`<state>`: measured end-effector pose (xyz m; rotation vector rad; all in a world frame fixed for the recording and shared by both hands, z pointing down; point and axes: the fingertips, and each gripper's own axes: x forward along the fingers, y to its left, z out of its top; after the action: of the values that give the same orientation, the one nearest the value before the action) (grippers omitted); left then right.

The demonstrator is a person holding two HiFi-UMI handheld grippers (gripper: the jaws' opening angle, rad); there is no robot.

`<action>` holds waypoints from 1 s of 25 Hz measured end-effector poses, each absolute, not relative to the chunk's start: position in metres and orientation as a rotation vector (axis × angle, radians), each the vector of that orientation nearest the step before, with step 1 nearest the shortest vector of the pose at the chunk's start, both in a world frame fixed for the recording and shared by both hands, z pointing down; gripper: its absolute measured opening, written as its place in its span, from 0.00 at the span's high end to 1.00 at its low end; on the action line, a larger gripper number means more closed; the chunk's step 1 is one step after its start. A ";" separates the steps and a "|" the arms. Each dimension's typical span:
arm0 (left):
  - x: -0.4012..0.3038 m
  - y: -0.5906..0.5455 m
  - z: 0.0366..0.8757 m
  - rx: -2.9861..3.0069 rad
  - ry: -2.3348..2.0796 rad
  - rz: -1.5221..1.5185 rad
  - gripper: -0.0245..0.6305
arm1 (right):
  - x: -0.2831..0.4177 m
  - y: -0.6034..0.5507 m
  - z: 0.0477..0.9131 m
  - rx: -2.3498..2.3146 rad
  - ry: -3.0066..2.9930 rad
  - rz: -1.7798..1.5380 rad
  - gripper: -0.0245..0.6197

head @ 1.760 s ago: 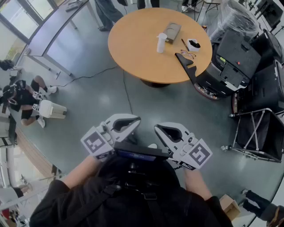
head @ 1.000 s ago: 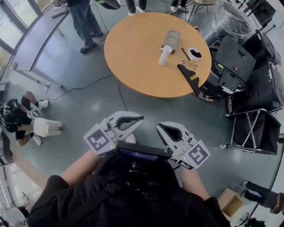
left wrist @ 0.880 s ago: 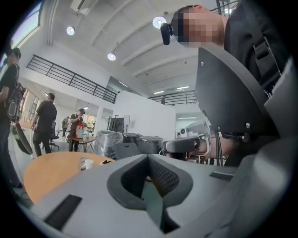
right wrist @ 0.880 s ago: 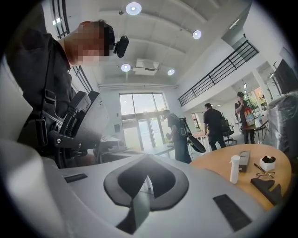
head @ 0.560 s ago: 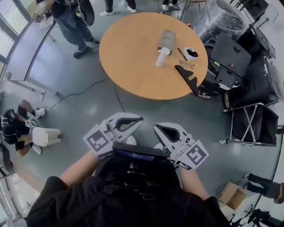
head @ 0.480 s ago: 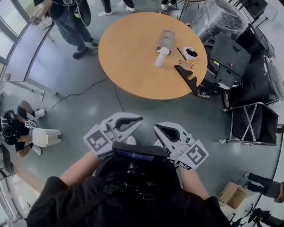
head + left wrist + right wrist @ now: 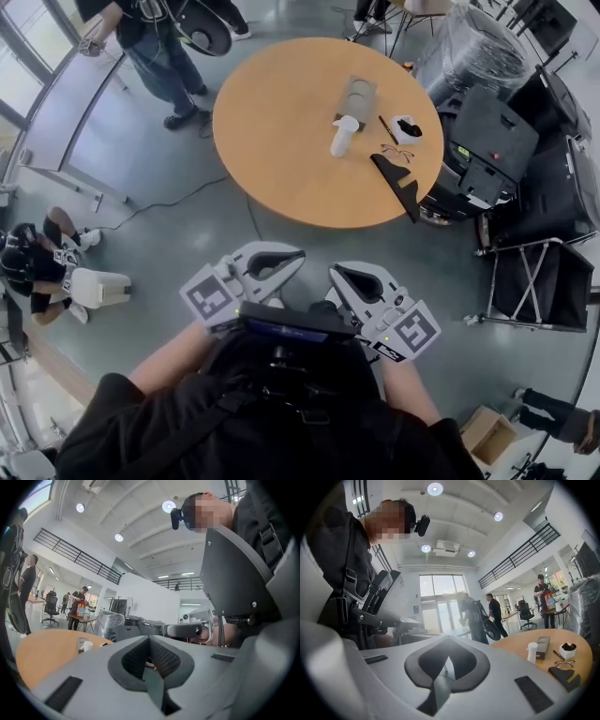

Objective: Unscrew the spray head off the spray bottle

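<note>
The white spray bottle (image 7: 344, 136) stands upright on the round orange table (image 7: 281, 131), far ahead of me across the grey floor. It also shows small in the left gripper view as the spray bottle (image 7: 85, 645) and in the right gripper view as the spray bottle (image 7: 531, 652). I hold both grippers close to my chest, well short of the table. My left gripper (image 7: 298, 255) is shut with nothing in it, its jaws meeting at the tip (image 7: 150, 637). My right gripper (image 7: 331, 272) is likewise shut and empty (image 7: 447, 637).
On the table beside the bottle lie a flat grey box (image 7: 357, 94), a small white cup (image 7: 406, 127), glasses (image 7: 396, 148) and a black object (image 7: 398, 180). Black cases (image 7: 492, 127) and a folding cart (image 7: 544, 281) stand right. One person (image 7: 159, 42) stands far left, another (image 7: 37, 267) sits on the floor.
The table has shifted slightly in the head view as my head moved. A standing person has come into view at the top left. Both grippers stay shut at my chest.
</note>
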<state>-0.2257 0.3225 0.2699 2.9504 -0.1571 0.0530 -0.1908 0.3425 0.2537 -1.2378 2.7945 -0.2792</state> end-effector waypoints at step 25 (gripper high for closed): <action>0.020 0.271 0.278 2.964 -0.421 0.175 0.96 | 0.044 0.278 0.263 -0.946 2.882 -0.254 0.97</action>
<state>0.0201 0.2709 0.2782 2.9642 -0.4210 0.1746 0.0436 0.2777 0.2627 -0.9457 2.8815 -0.2540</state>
